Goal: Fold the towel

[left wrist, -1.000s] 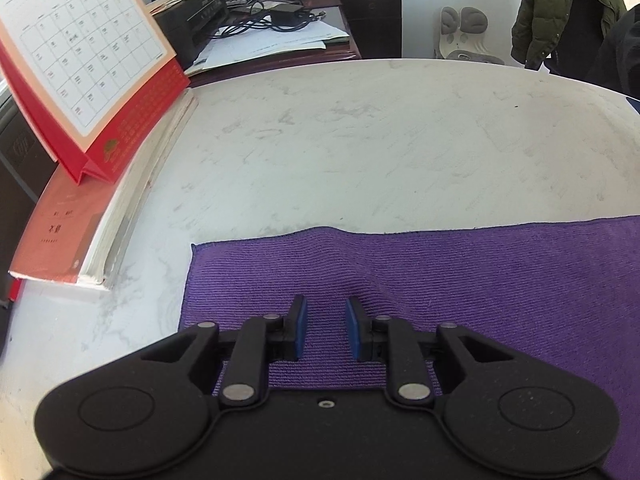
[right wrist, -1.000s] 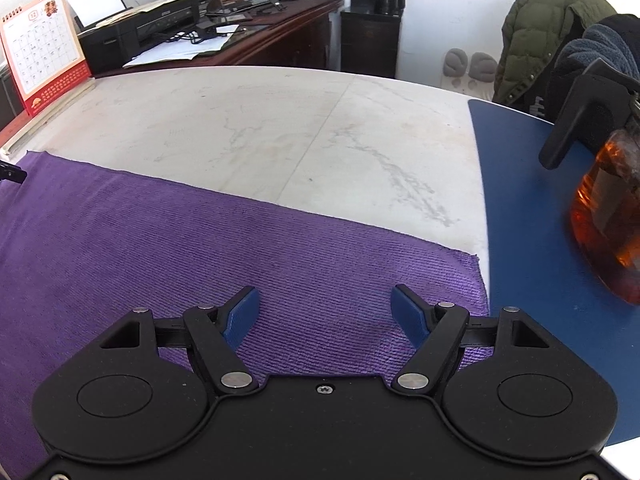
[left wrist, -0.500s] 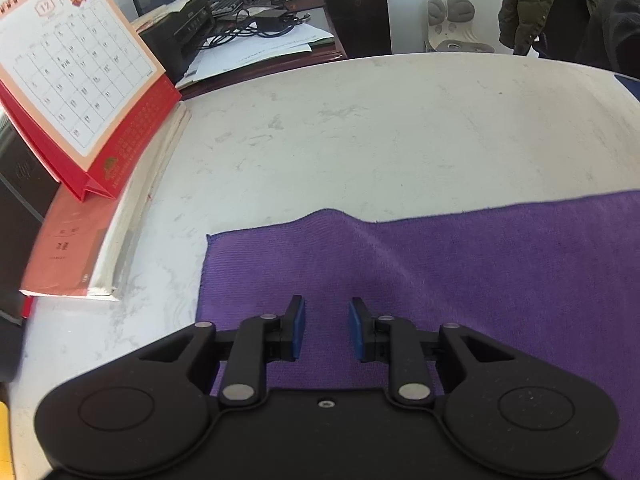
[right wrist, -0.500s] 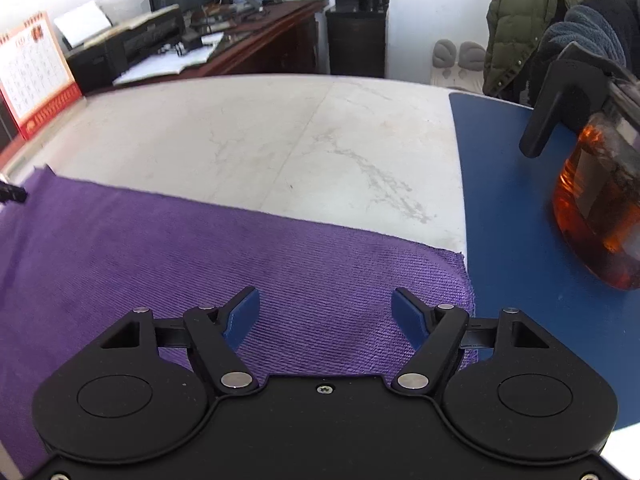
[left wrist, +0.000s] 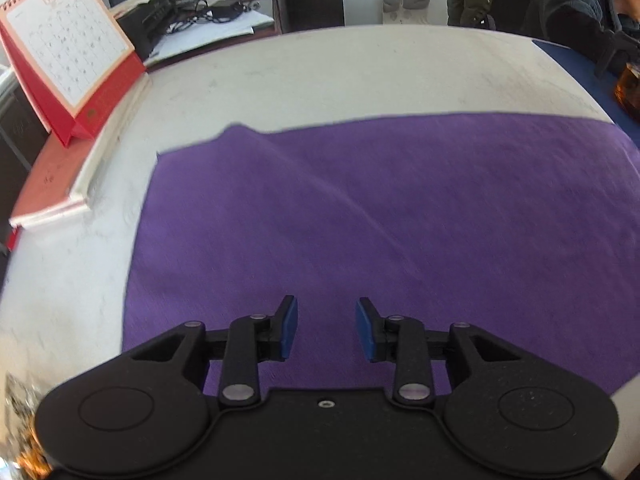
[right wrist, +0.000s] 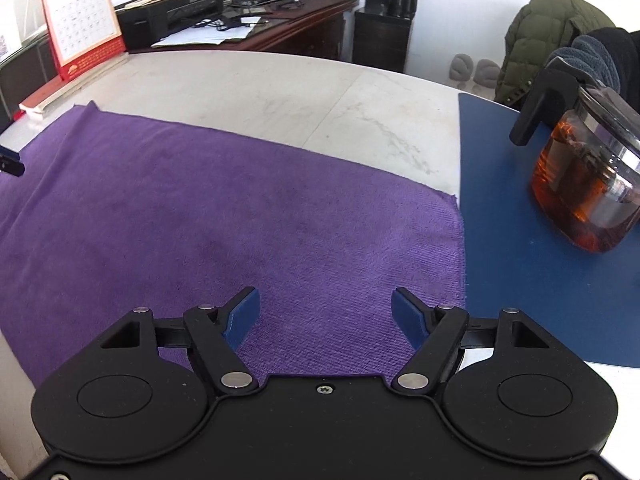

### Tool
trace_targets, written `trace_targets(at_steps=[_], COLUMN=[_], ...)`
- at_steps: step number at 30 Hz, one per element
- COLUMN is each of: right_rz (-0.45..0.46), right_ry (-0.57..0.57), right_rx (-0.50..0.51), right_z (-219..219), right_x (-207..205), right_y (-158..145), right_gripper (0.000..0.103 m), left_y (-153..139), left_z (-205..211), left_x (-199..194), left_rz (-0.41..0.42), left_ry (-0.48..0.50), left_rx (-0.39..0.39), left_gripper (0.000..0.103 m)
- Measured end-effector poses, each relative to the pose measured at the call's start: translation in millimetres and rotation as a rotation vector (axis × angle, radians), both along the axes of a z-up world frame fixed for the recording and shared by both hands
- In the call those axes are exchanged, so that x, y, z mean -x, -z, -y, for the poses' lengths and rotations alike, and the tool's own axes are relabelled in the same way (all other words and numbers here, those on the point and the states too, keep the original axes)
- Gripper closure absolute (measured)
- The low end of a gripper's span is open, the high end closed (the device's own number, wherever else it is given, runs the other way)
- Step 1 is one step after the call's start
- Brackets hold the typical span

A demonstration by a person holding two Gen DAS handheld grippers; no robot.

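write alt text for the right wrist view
A purple towel lies flat on a white table, with the right gripper above its near edge, jaws open and nothing between them. A glass teapot of amber tea stands on a blue mat to the right; a calendar stands far left.

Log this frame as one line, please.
stage: fold not begun | purple towel: flat on table | left tongs: opening, empty | right tongs: open, empty
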State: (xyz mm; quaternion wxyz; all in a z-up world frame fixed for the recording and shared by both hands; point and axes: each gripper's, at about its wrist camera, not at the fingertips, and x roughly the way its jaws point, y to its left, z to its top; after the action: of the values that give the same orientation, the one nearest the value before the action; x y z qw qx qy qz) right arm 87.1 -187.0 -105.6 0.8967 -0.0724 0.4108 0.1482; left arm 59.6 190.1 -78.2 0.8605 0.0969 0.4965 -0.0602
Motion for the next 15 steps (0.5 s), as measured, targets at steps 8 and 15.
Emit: trace_targets(at_steps=[8,15], right_rz=[-0.029,-0.035], right_ry=[-0.074,-0.087], right_rx=[-0.001,-0.016], right_z=[-14,-15], right_x=[5,5], right_y=[11,14], right_gripper=[0.029,0.02], left_y=[13,7], left_z=[-22,-29], left_x=[39,62], left_rz=[-0.007,-0.01], left_ry=[-0.173,-0.191], left_rx=[0.114,0.106], left_gripper=[0.07,0.068])
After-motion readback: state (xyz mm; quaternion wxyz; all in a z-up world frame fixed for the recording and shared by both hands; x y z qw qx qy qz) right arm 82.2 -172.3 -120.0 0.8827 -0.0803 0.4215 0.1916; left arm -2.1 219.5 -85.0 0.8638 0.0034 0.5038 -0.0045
